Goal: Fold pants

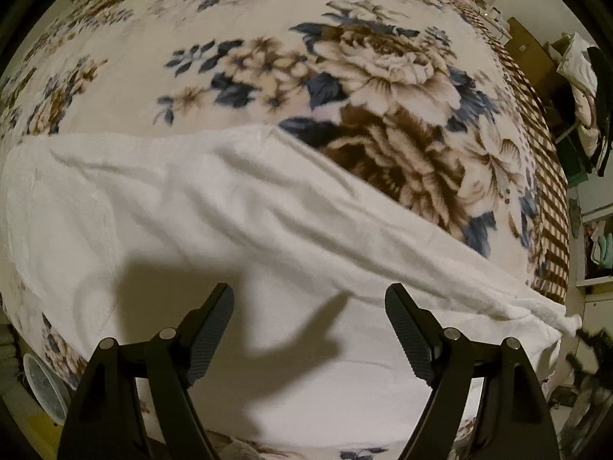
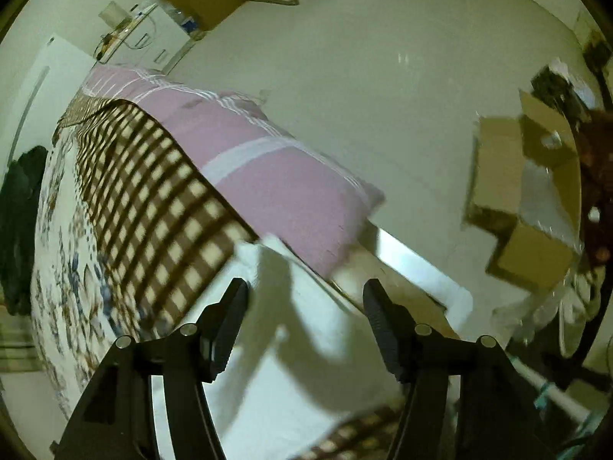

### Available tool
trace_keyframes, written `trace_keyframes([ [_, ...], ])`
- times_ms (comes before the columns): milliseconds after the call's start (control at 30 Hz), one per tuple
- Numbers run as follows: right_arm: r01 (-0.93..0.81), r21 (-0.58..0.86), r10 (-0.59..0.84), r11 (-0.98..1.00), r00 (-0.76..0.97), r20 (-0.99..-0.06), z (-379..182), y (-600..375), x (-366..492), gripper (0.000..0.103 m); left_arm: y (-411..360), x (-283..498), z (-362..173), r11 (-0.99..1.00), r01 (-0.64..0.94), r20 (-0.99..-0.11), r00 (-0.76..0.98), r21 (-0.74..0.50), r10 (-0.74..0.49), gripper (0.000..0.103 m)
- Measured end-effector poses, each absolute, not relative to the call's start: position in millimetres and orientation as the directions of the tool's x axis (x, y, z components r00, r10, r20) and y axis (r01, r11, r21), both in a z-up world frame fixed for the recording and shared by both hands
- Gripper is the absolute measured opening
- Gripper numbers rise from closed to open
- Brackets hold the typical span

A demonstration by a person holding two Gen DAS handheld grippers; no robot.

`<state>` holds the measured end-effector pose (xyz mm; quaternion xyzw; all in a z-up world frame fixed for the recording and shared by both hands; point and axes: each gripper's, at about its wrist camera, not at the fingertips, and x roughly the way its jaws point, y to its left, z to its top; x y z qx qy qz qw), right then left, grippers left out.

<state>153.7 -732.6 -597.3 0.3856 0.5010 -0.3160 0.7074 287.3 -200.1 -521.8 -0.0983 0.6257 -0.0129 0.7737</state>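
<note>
White pants point(image 1: 214, 207) on floral blanket point(image 1: 268, 57) — cardboard boxes point(image 2: 525, 199) on floor point(image 2: 364, 76)

The left wrist view looks down from close above the floral blanket point(image 1: 268, 76), facing across it toward the checked border point(image 1: 548, 207) at its right. The right wrist view sits near that same checked border point(image 2: 153, 199), tilted outward past the blanket's edge to the pink sheet point(image 2: 276, 176) and floor point(image 2: 383, 76). Both share the blanket and its border.
</note>
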Motion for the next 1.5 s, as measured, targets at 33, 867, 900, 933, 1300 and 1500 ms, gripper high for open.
trace_keyframes([
  [33,0.837,0.212,-0.057,0.504,0.277,-0.959,-600.7,-730.5,146.5,0.065,-199.3,285.7,-523.4,0.979,-0.109,-0.967,0.208,-0.170,-0.145,0.080],
  [867,0.855,0.100,-0.170,0.508,0.213,-0.962,-619.1,-696.6,117.0,0.007,-217.4,257.9,-527.3,0.987,-0.041,-0.978,0.143,-0.158,-0.151,0.080],
  [900,0.865,0.090,-0.182,0.494,0.205,-0.962,-613.3,-695.2,110.1,0.007,-215.6,257.2,-526.6,0.987,-0.041,-0.979,0.144,-0.154,-0.147,0.080],
  [933,0.873,0.089,-0.178,0.480,0.196,-0.964,-610.9,-695.9,103.8,0.007,-212.4,256.6,-526.2,0.987,-0.045,-0.979,0.146,-0.152,-0.144,0.080],
  [1300,0.850,0.010,-0.082,0.526,0.063,-0.995,-594.3,-683.0,112.0,0.060,-150.1,261.7,-504.6,0.975,-0.152,-0.974,0.180,-0.163,-0.135,0.080],
  [1500,0.767,0.253,0.217,0.590,0.152,-0.964,-589.7,-574.7,193.1,0.061,-100.3,286.3,-498.3,0.957,-0.240,-0.973,0.203,-0.162,-0.113,0.080],
])
